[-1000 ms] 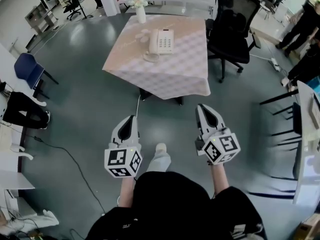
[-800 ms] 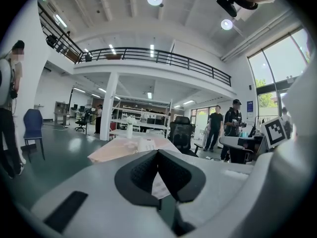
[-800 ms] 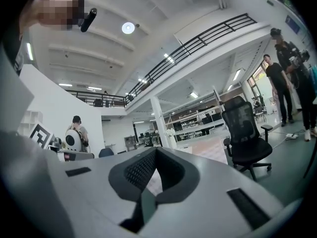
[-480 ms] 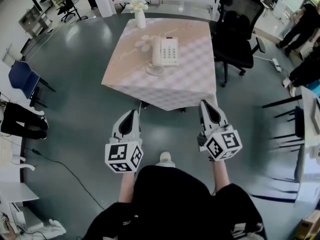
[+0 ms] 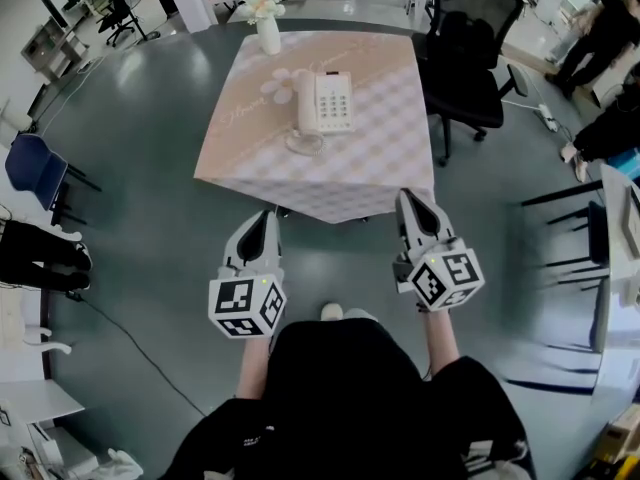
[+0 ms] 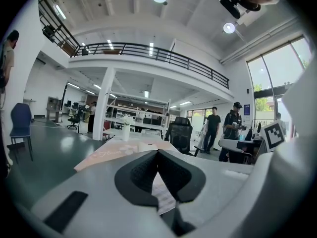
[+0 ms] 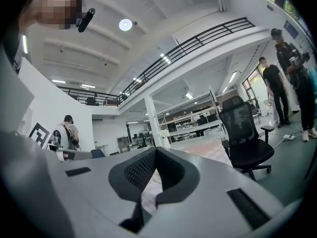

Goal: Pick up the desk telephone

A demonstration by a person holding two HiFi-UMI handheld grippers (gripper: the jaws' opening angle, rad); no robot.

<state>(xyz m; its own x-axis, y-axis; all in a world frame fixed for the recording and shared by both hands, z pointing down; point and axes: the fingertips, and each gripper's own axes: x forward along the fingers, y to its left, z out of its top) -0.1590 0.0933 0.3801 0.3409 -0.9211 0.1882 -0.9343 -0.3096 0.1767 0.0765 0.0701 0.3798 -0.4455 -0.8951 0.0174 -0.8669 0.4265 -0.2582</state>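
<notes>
The white desk telephone (image 5: 326,102) lies on a table with a pink checked cloth (image 5: 375,158), its handset on the left and its coiled cord (image 5: 305,144) trailing toward the near edge. Both grippers hang short of the table's near edge, pointing at it. My left gripper (image 5: 266,217) is shut and holds nothing; in the left gripper view its jaws (image 6: 157,153) meet in front of the cloth (image 6: 106,152). My right gripper (image 5: 409,199) is also shut and empty, and its jaws (image 7: 155,150) meet in the right gripper view.
A white vase of flowers (image 5: 267,26) stands at the table's far left corner. A black office chair (image 5: 468,48) sits close to the table's right side. A blue chair (image 5: 30,168) is far left, desks (image 5: 615,268) stand at the right, and people (image 5: 590,38) stand beyond.
The table and telephone have come nearer and lower in the head view as the person walked forward. Both grippers now reach almost to the cloth's near edge, still shut.
</notes>
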